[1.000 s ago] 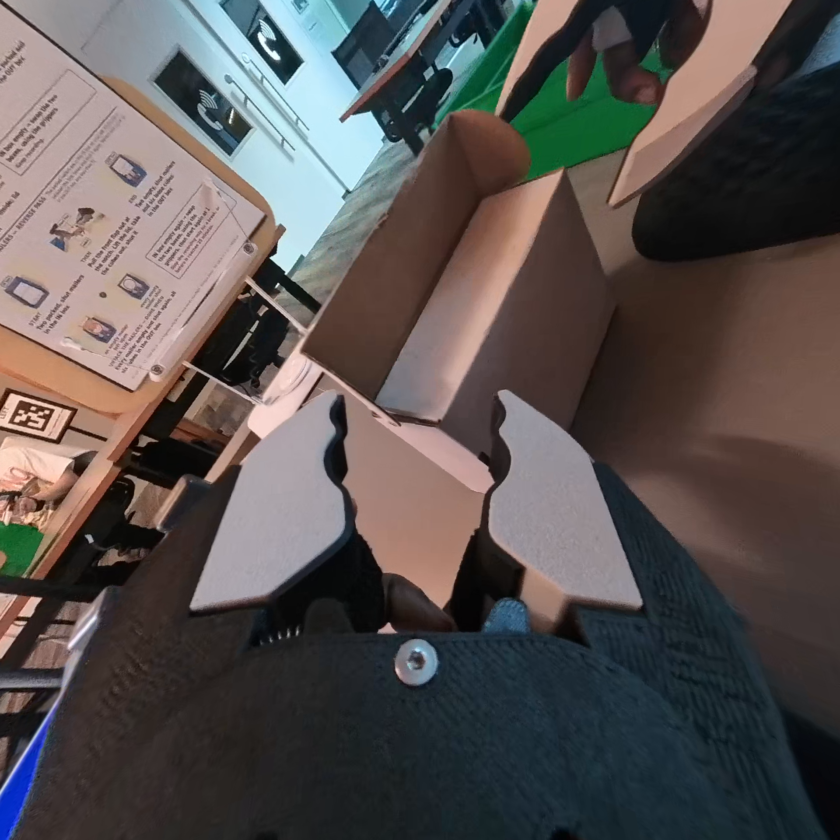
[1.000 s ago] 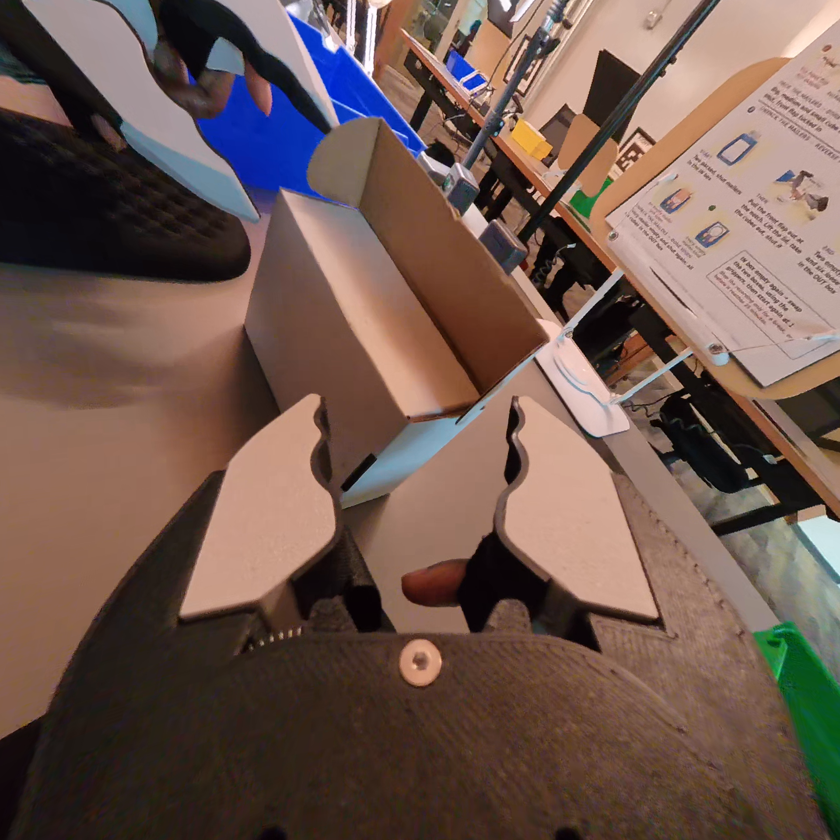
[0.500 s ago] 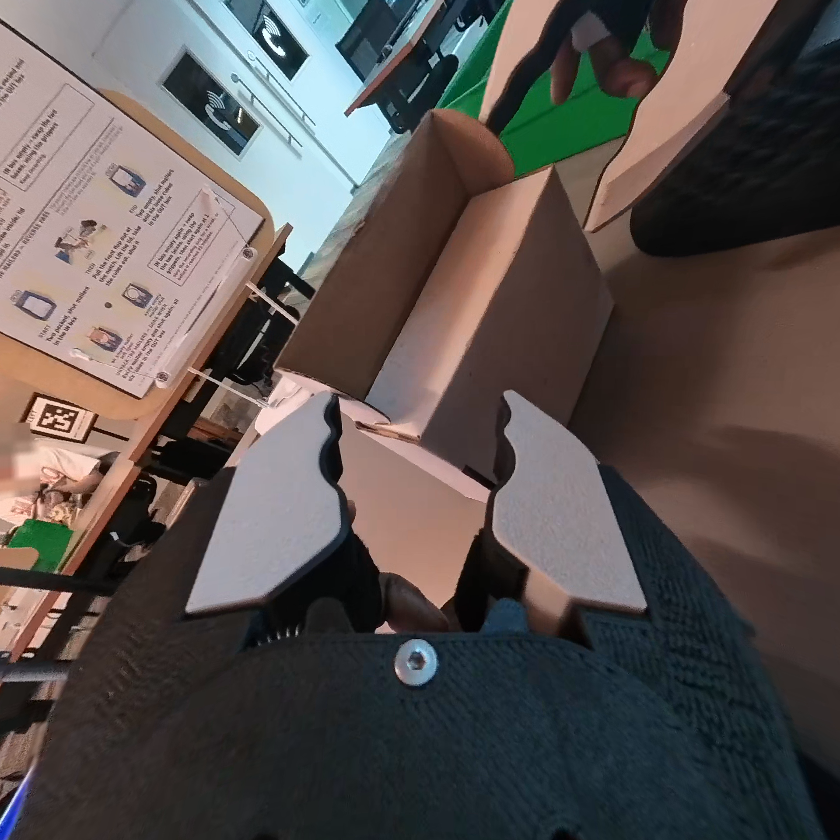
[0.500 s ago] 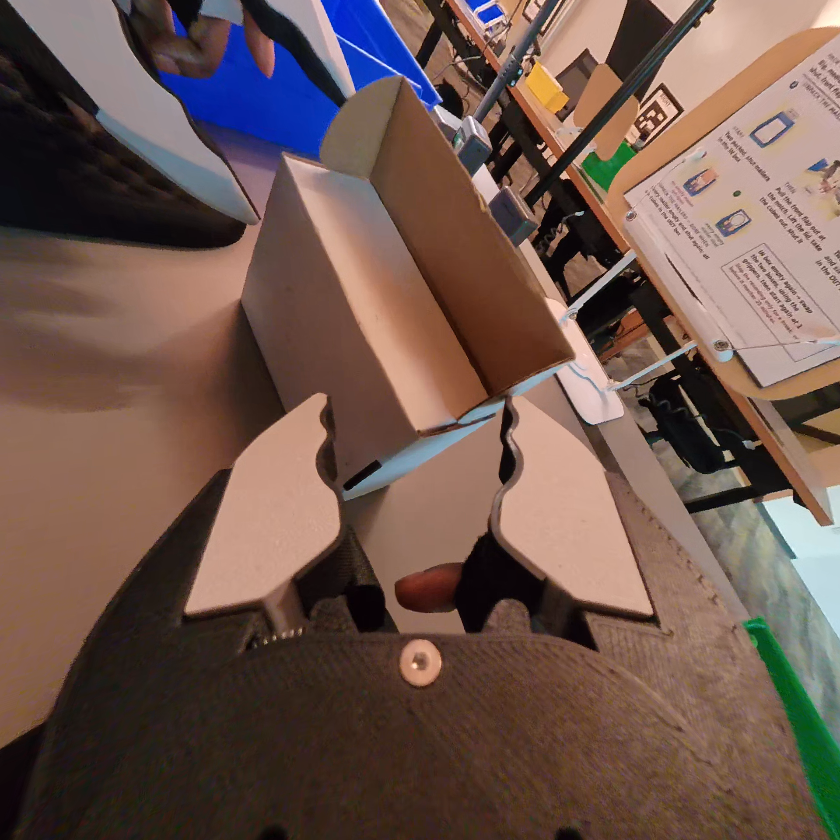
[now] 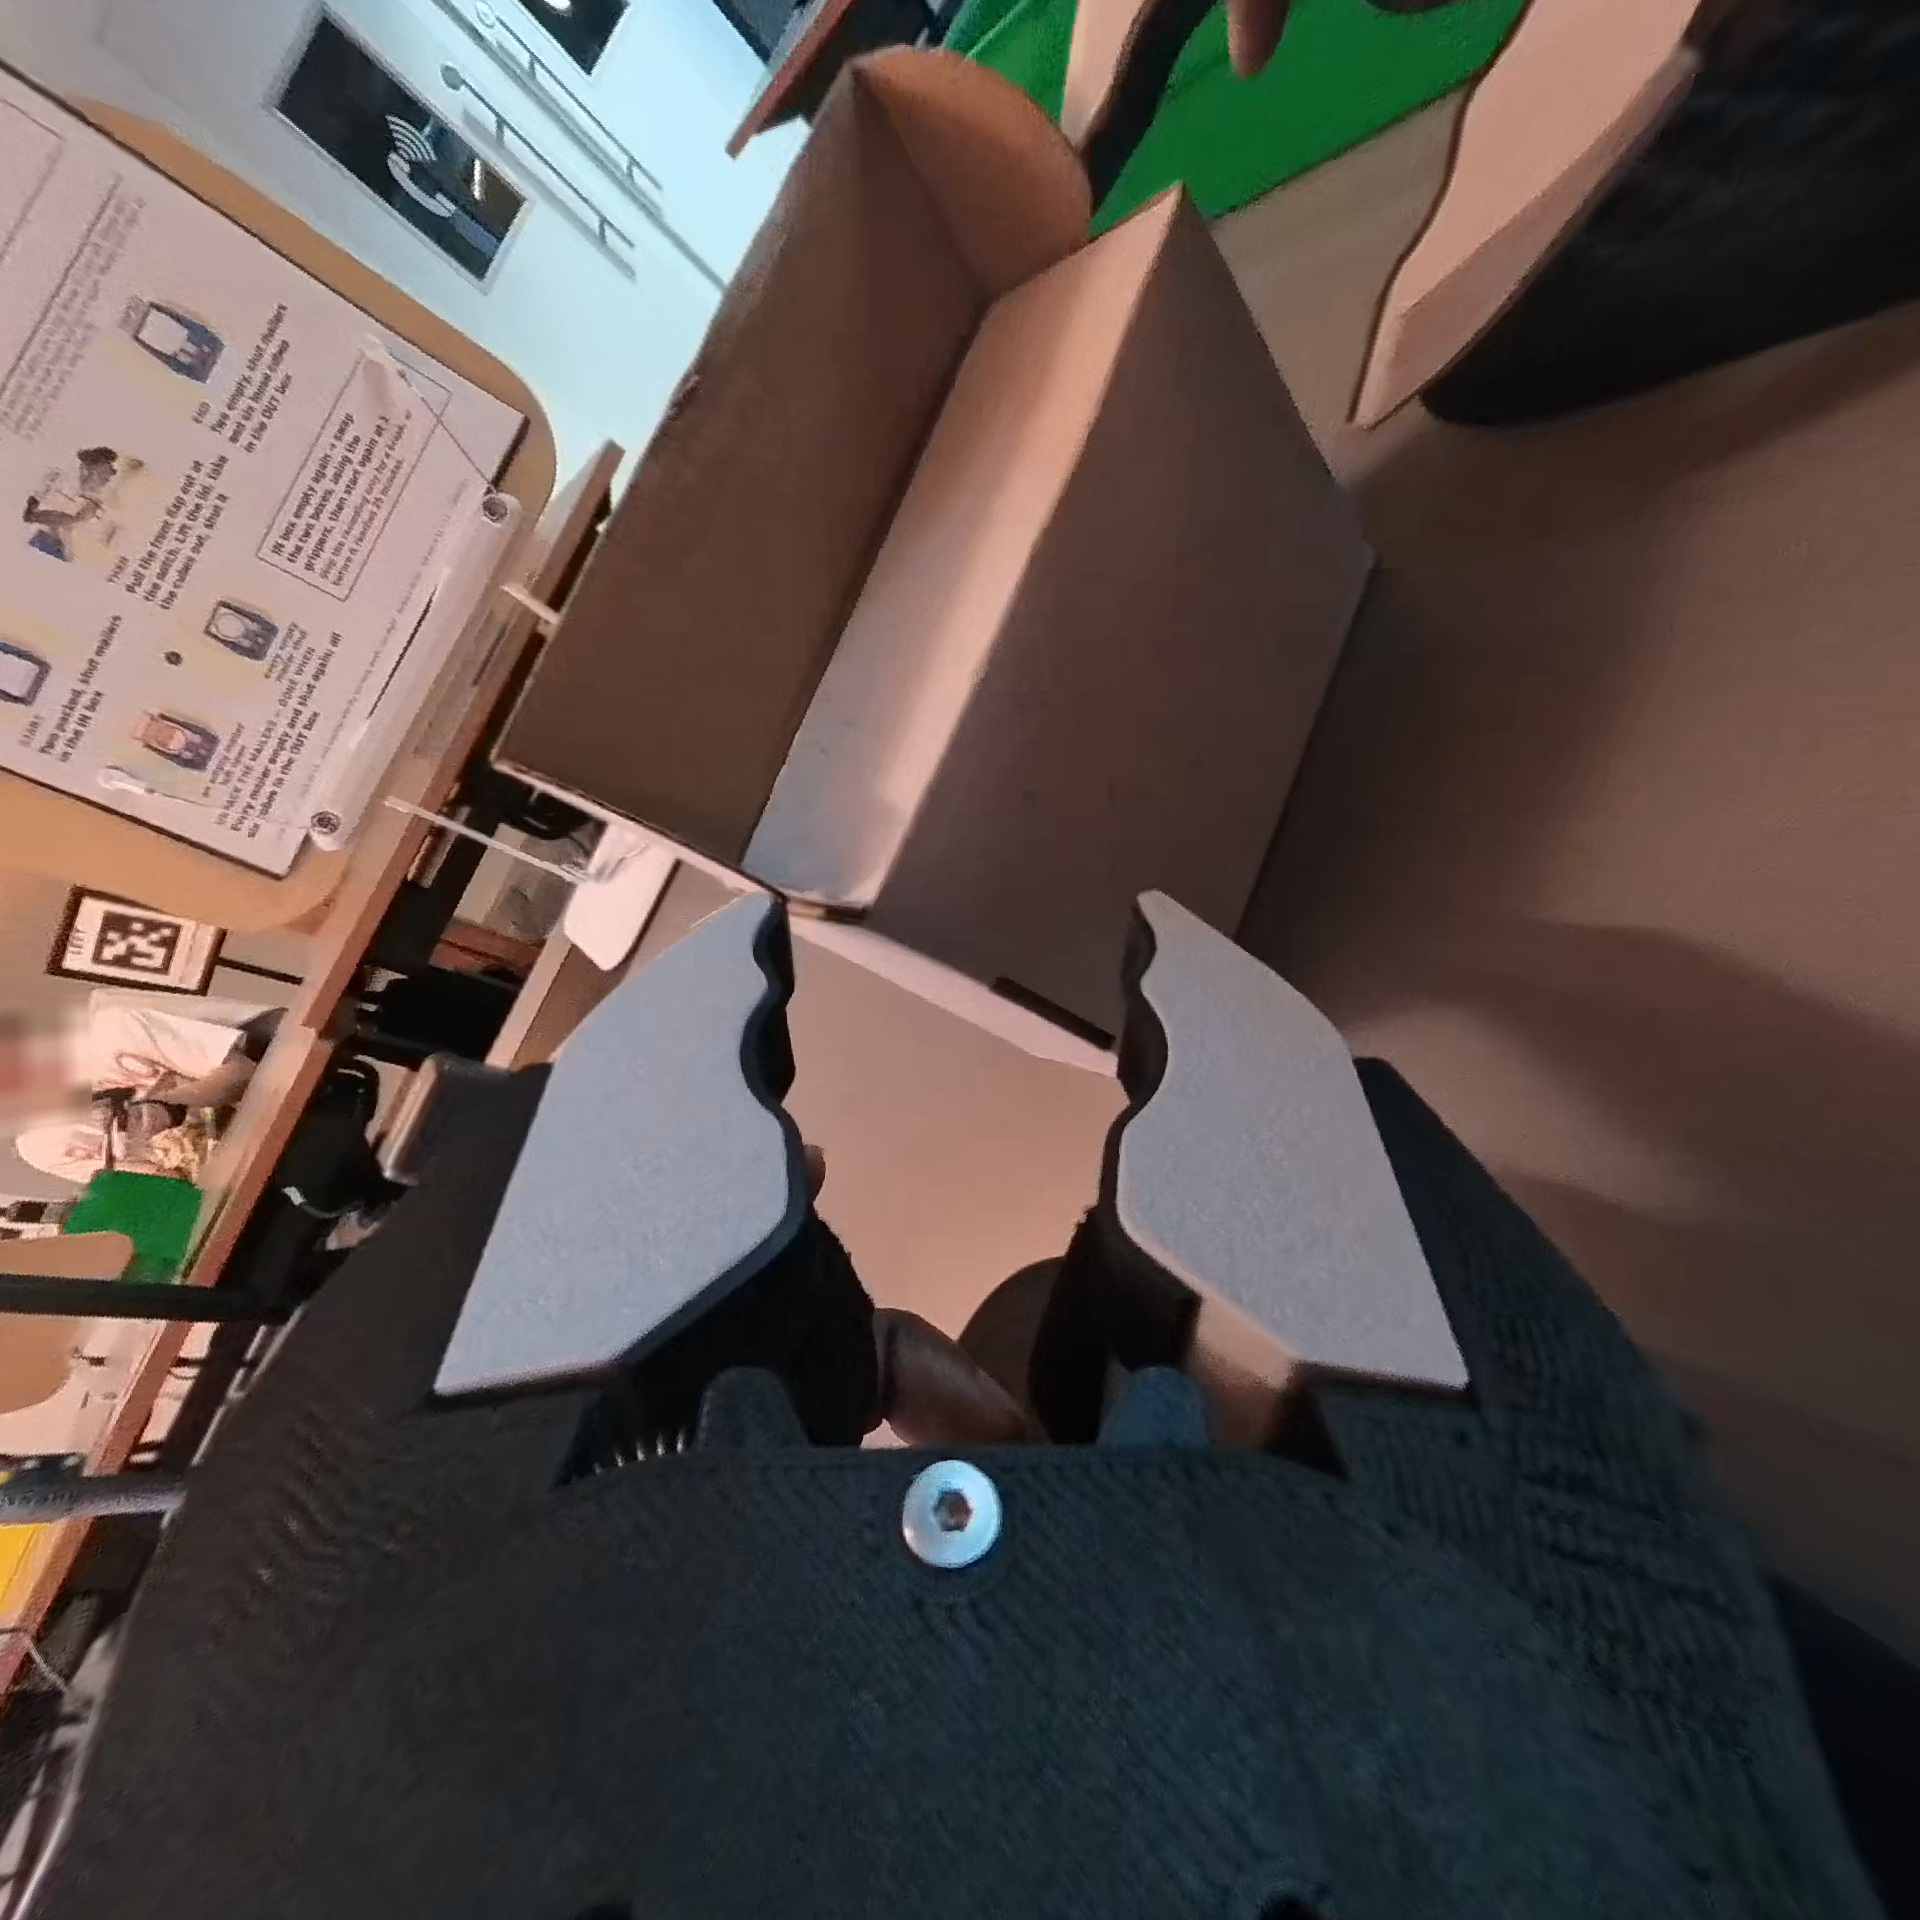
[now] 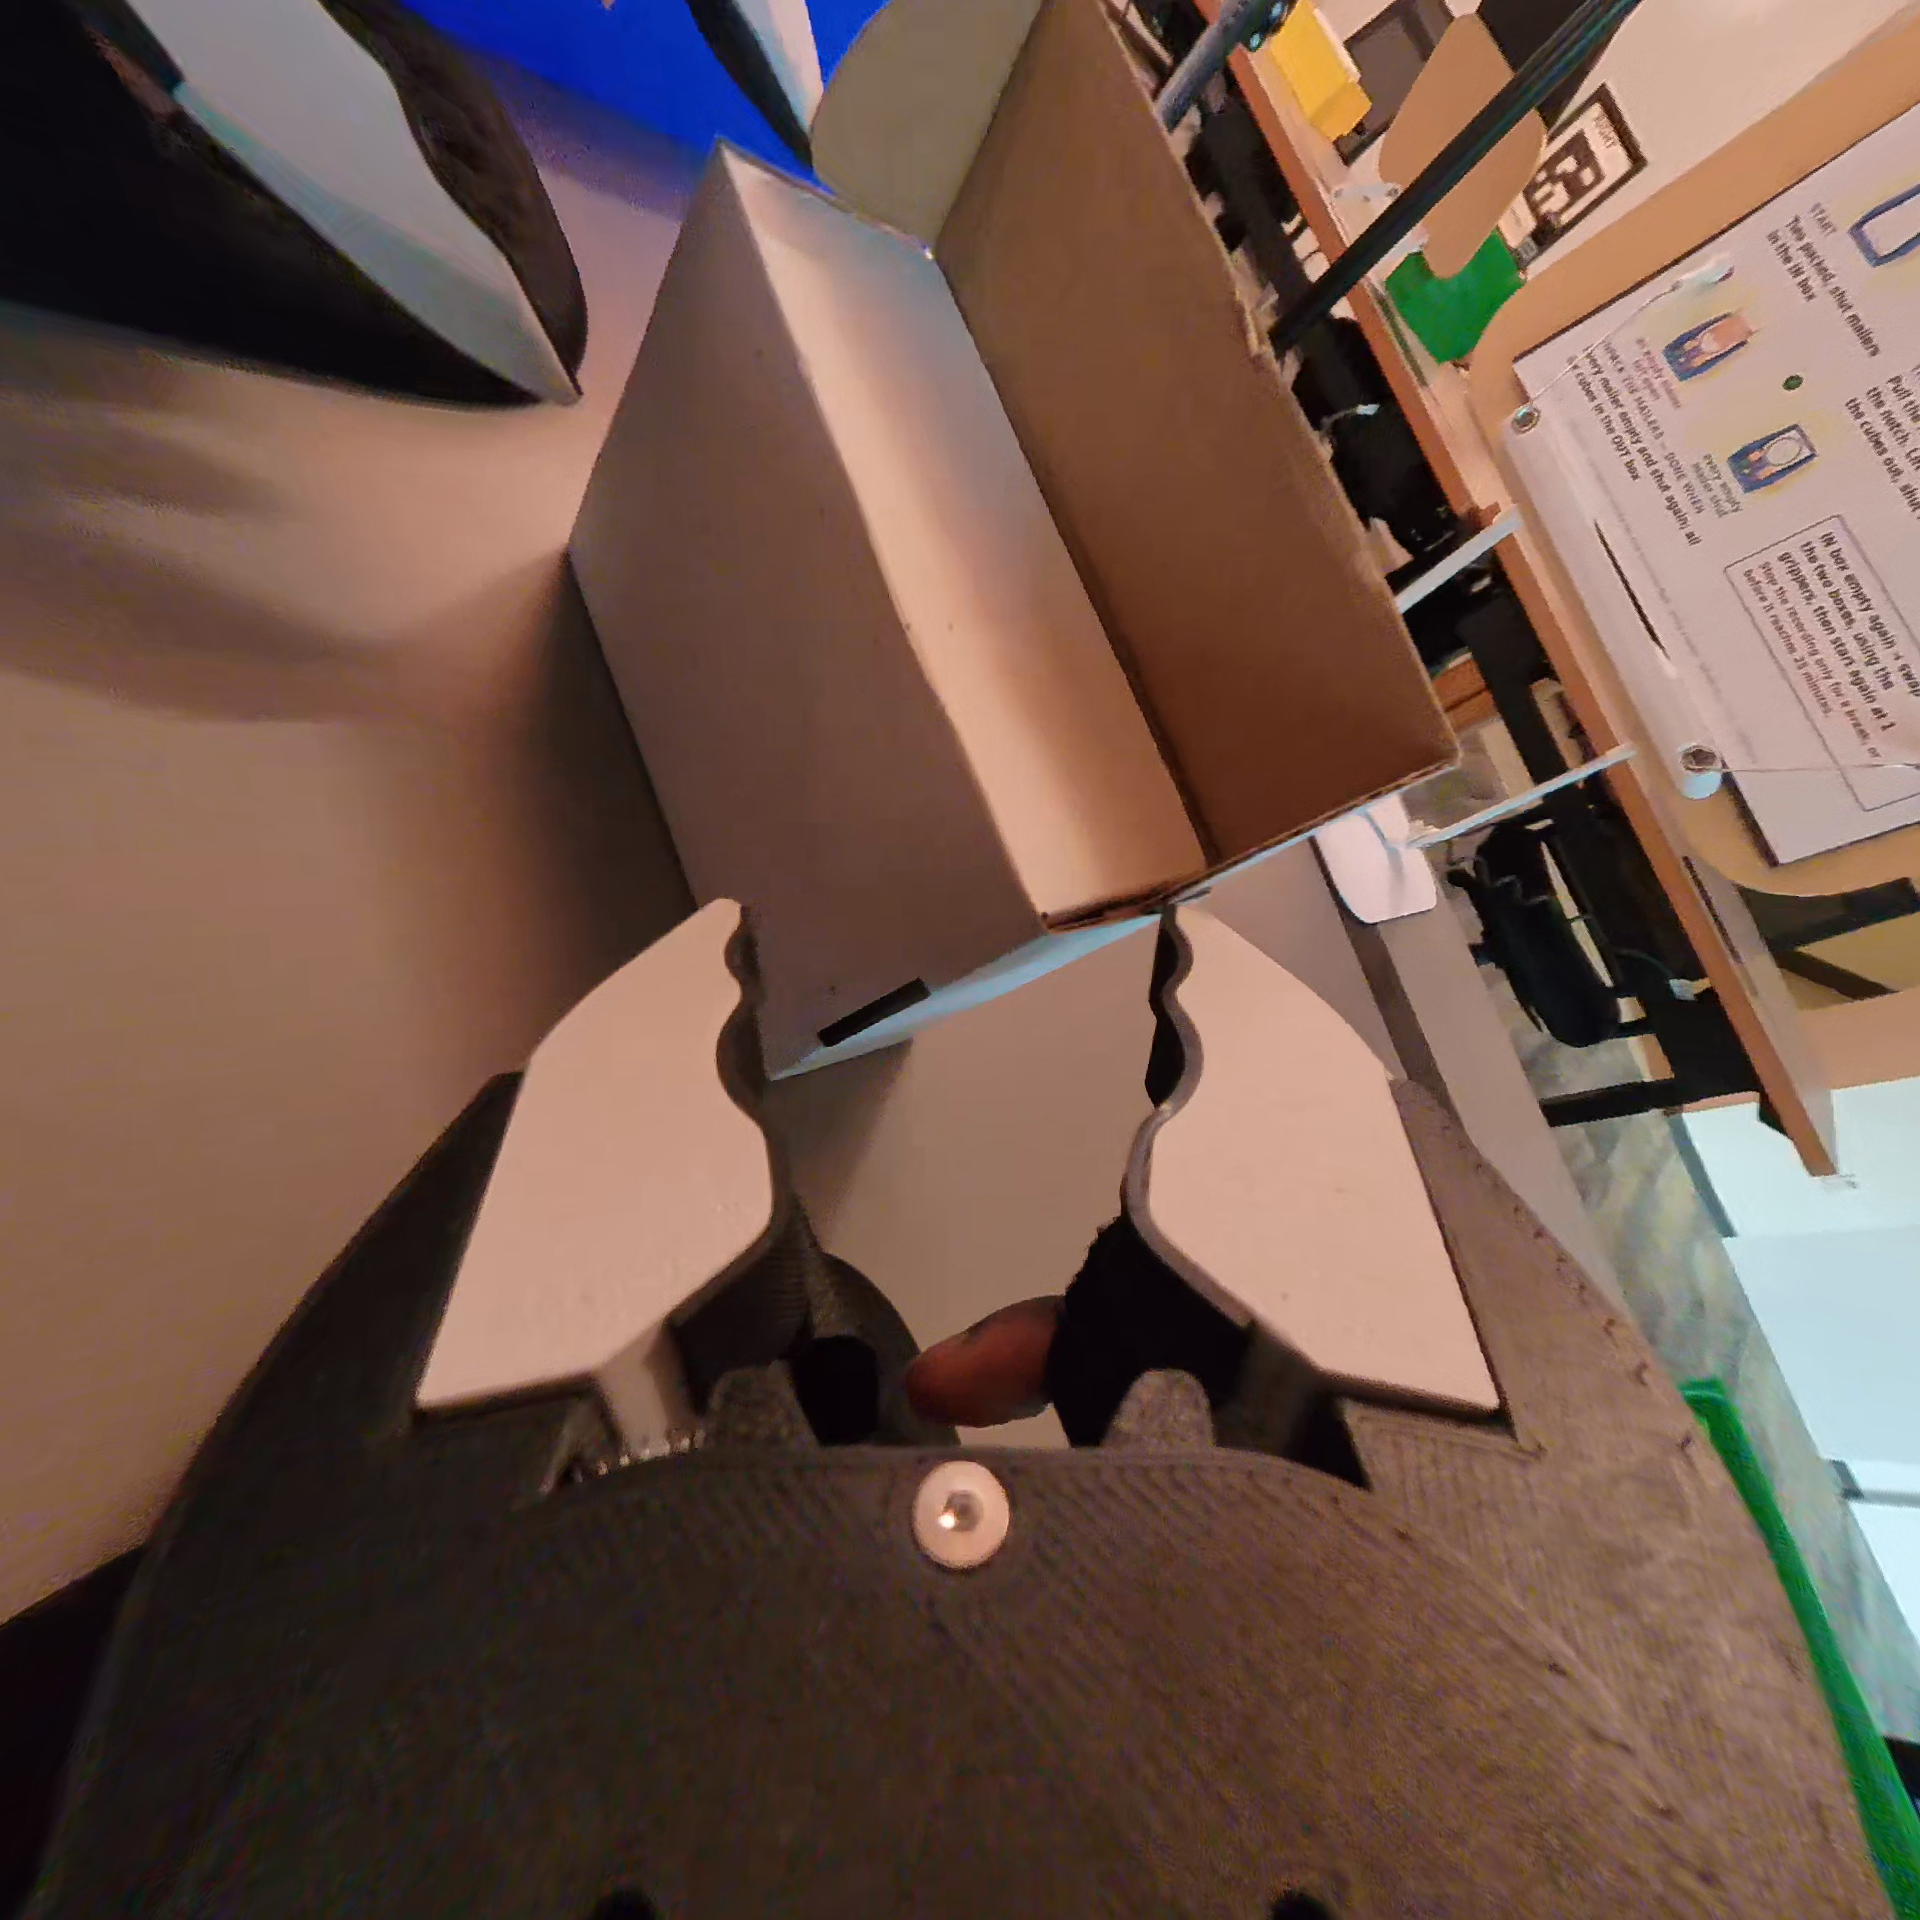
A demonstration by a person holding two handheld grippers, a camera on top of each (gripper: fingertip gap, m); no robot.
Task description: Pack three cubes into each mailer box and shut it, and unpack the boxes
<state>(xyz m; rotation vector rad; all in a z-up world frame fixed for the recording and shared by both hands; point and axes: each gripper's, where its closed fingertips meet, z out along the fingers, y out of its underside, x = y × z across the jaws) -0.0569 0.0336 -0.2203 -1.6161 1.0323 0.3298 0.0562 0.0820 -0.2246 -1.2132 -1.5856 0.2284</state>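
A brown cardboard mailer box [image 5: 1049, 644] lies on the table, its lid [image 5: 748, 499] standing up along the far side. My left gripper [image 5: 956, 930] is open and empty at one end of the box, fingertips level with its near corner. My right gripper [image 6: 951, 935] is open and empty at the opposite end of the same box [image 6: 831, 623], next to the raised lid [image 6: 1174, 520]. Each gripper shows beyond the box in the other's view: the right one [image 5: 1507, 229], the left one [image 6: 364, 218]. The inside of the box is hidden and no cubes are in view.
The grey table top [image 5: 1610, 831] spreads beside the box. A green bin [image 5: 1247, 125] lies beyond the box in the left wrist view, a blue bin [image 6: 644, 62] in the right wrist view. An instruction board [image 6: 1756, 540] stands past the table edge. About 7 centimetres separates my right fingertips from the raised lid [image 6: 1174, 520]. The left camera catches it too, in the left wrist view [image 5: 818, 445].
Both grippers have moved closer to the two ends of the box, which now looms larger in both views. Both stay open and empty.
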